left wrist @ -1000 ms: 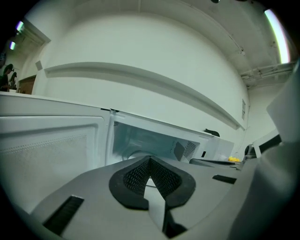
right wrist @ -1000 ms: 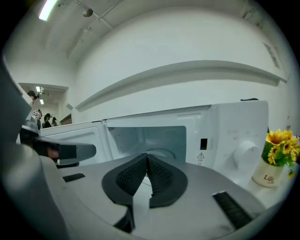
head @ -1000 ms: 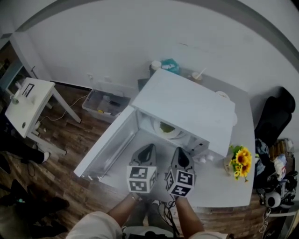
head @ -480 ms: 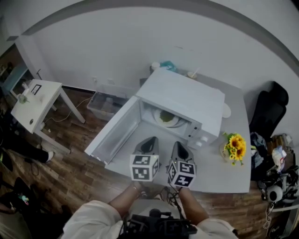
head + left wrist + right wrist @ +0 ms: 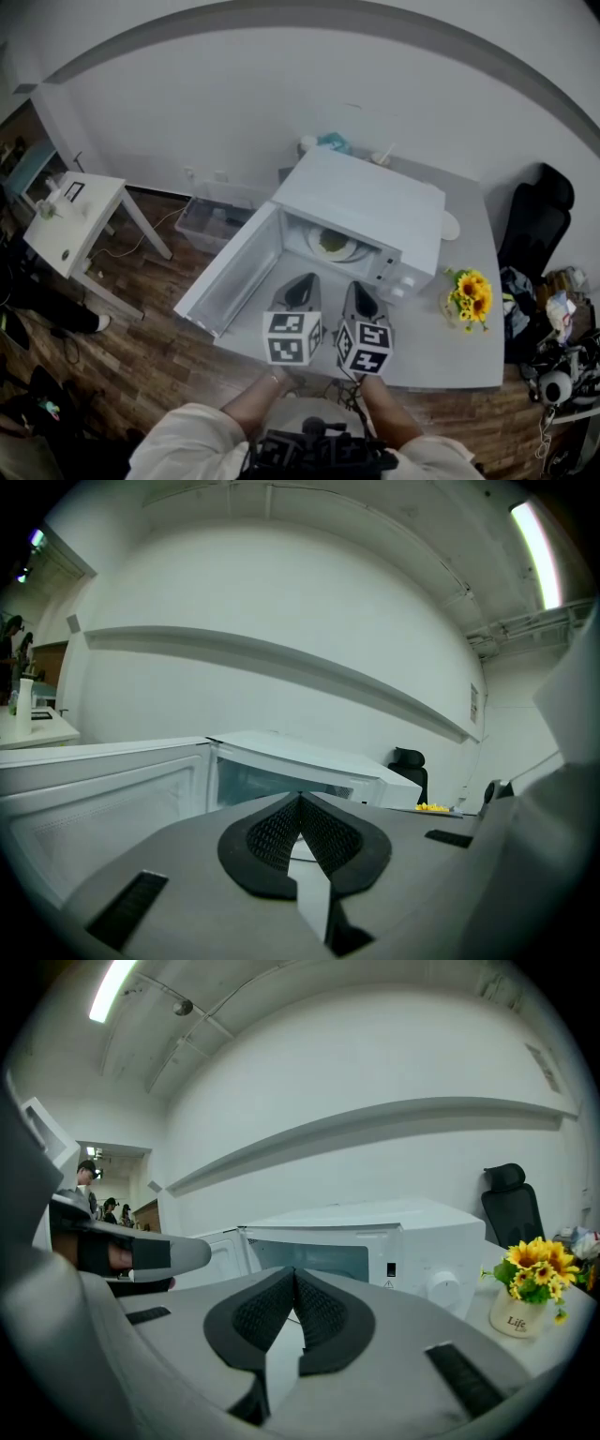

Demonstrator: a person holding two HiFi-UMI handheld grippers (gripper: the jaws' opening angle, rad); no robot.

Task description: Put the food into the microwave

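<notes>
A white microwave (image 5: 366, 211) stands on the grey table (image 5: 459, 347) with its door (image 5: 230, 274) swung open to the left. Inside it lies a white plate of greenish food (image 5: 333, 244). My left gripper (image 5: 300, 286) and right gripper (image 5: 360, 298) hover side by side in front of the opening, both shut and empty. In the left gripper view the left gripper (image 5: 301, 797) points at the microwave (image 5: 309, 771) with pads pressed together. In the right gripper view the right gripper (image 5: 293, 1273) does the same toward the microwave (image 5: 375, 1241).
A small pot of sunflowers (image 5: 471, 298) stands right of the microwave, also in the right gripper view as sunflowers (image 5: 532, 1274). A white side table (image 5: 70, 220) and a plastic bin (image 5: 211, 220) are on the wooden floor at left. A black chair (image 5: 539, 220) stands at right.
Both grippers have drawn back from the microwave opening and risen a little, staying shut. The view has pulled away, so the microwave looks smaller.
</notes>
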